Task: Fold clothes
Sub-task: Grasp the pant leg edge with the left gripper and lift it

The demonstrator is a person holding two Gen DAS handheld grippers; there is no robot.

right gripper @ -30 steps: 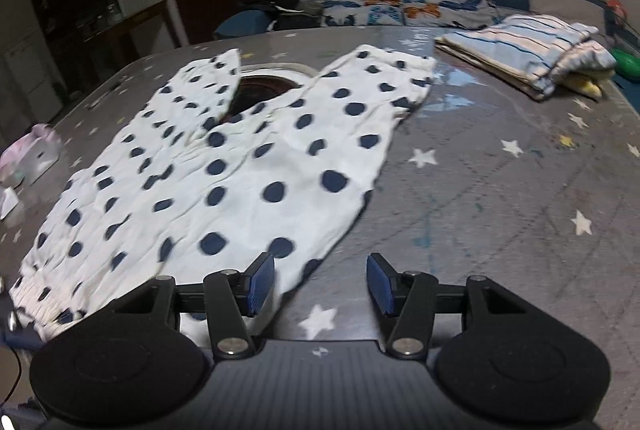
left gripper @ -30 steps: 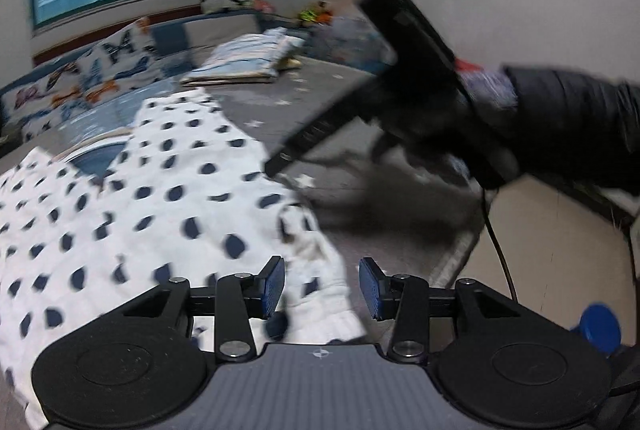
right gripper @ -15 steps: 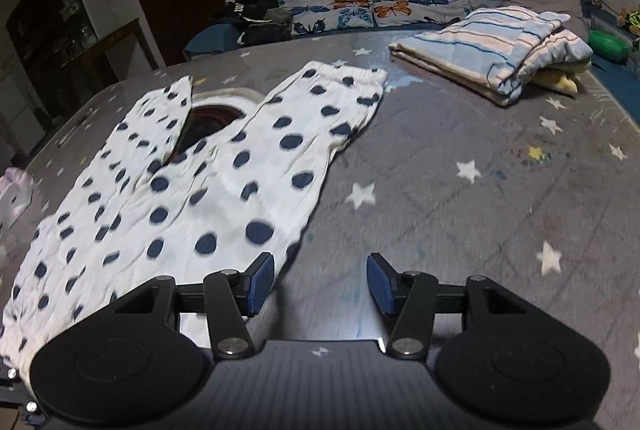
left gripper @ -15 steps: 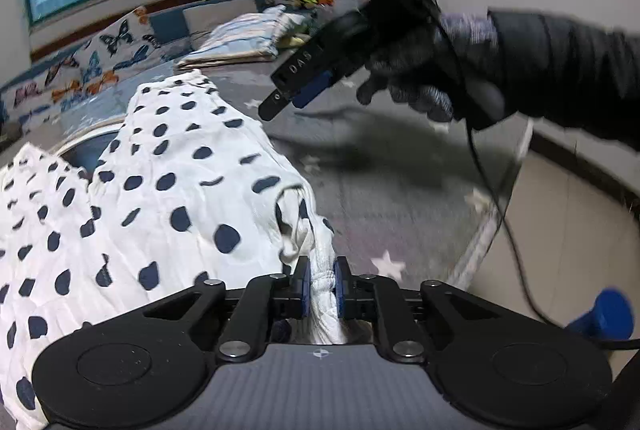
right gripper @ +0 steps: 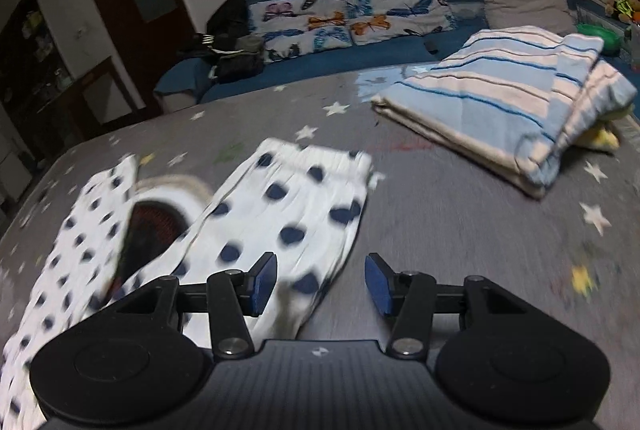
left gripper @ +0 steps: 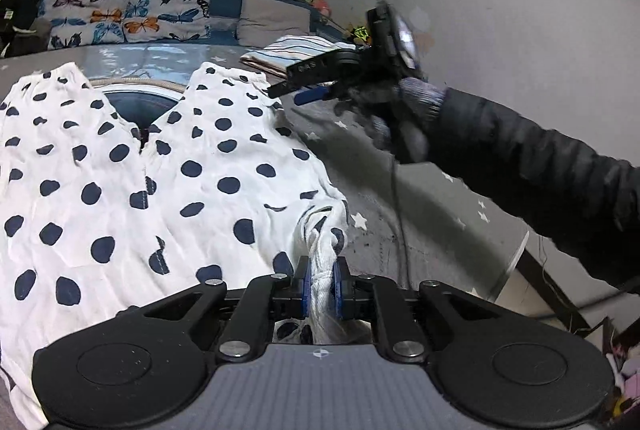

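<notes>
White trousers with dark blue dots (left gripper: pixel 168 182) lie spread on the grey star-patterned table (left gripper: pixel 400 198), legs pointing away. My left gripper (left gripper: pixel 322 288) is shut on a bunched corner of their near edge. In the left wrist view my right gripper (left gripper: pixel 304 86) hovers over the far end of the right trouser leg, held by a gloved hand (left gripper: pixel 392 114) in a dark sleeve. In the right wrist view my right gripper (right gripper: pixel 320 284) is open, above the cuff end of that leg (right gripper: pixel 296 214), with nothing between its fingers.
A folded blue-and-white striped cloth (right gripper: pixel 504 102) lies at the table's far right. A round opening (left gripper: pixel 140 104) in the table shows between the trouser legs. A sofa with butterfly cushions (right gripper: pixel 348 10) stands behind. The table's right edge (left gripper: pixel 516 254) drops to the floor.
My left gripper closed on the trousers' near edge and now holds it bunched. My right gripper travelled forward along the right leg toward its cuff, staying open.
</notes>
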